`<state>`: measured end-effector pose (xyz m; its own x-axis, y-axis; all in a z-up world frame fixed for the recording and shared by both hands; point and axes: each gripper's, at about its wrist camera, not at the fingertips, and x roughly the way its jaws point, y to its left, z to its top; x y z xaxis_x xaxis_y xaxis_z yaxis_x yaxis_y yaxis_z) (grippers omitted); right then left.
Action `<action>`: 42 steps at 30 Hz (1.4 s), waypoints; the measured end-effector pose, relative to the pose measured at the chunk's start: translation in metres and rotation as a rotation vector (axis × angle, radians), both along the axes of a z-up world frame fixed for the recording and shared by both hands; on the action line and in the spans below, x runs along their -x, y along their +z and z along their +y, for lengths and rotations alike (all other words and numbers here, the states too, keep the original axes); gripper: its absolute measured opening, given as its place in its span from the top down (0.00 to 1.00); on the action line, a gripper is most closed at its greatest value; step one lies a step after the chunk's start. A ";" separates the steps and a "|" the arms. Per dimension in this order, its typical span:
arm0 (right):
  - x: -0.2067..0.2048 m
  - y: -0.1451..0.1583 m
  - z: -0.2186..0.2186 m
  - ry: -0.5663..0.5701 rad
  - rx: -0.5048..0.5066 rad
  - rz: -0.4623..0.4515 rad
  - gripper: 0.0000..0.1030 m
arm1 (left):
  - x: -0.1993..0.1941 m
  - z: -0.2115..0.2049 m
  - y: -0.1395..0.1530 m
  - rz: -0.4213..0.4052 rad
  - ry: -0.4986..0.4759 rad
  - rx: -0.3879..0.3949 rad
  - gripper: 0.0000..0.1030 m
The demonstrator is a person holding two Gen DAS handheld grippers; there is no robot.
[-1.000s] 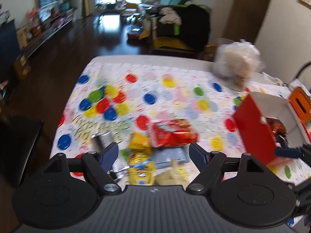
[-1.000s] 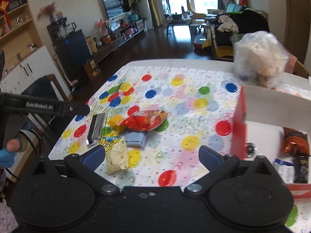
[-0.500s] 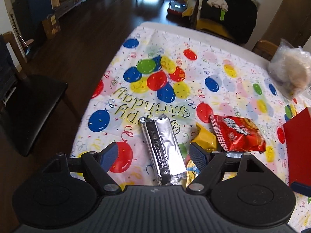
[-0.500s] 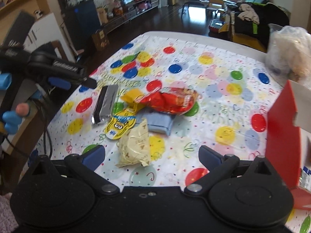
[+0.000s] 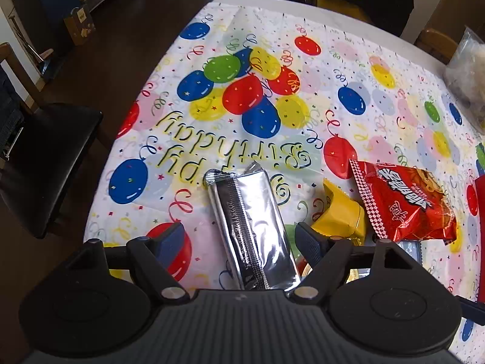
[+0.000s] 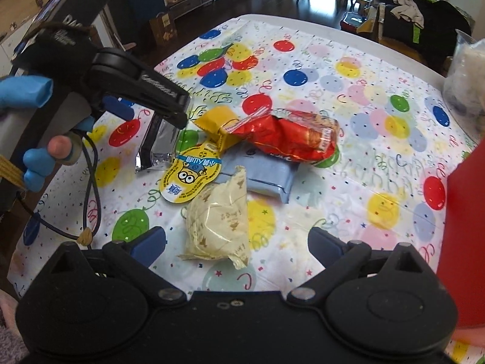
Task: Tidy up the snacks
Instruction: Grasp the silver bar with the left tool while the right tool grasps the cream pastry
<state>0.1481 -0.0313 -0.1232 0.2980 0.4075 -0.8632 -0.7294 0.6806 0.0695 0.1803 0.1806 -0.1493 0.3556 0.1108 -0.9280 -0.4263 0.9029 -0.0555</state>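
A long silver foil pack (image 5: 250, 230) lies on the balloon tablecloth between the open fingers of my left gripper (image 5: 239, 241), untouched by either pad. Right of it lie a yellow pack (image 5: 341, 215) and a red crisp bag (image 5: 406, 203). In the right wrist view my right gripper (image 6: 236, 244) is open above a cream wrapped bun (image 6: 218, 221). Beyond it lie a yellow cartoon packet (image 6: 189, 177), a pale blue pack (image 6: 263, 176), the red bag (image 6: 291, 139) and the silver pack (image 6: 160, 144), with the left gripper (image 6: 178, 106) over it.
A red box wall (image 6: 463, 242) stands at the right. A clear plastic bag (image 5: 469, 69) sits at the table's far right. A black chair (image 5: 45, 157) stands off the left edge. The table edge (image 5: 100, 176) runs close to the silver pack.
My left gripper has swung left and dropped, so the silver pack now sits between its fingers. My right gripper has moved left and down from the red box, over the cream bun.
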 end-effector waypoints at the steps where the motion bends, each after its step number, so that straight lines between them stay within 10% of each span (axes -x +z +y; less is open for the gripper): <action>1: -0.001 -0.001 0.002 0.005 0.002 0.002 0.04 | -0.002 0.000 -0.002 0.006 0.000 -0.002 0.22; 15: -0.007 -0.020 0.022 0.016 0.036 0.015 0.20 | -0.007 0.002 -0.014 0.032 0.007 0.014 0.24; 25: -0.004 -0.022 0.023 0.030 0.028 0.018 0.51 | -0.004 -0.002 -0.010 0.007 -0.027 0.016 0.49; 42: 0.006 -0.012 -0.005 -0.044 -0.022 0.032 0.61 | 0.022 0.011 -0.003 -0.017 -0.004 0.081 0.59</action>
<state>0.1419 -0.0362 -0.1354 0.2890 0.4132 -0.8636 -0.6957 0.7103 0.1071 0.1581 0.1916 -0.1521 0.3713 0.0337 -0.9279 -0.4207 0.8970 -0.1358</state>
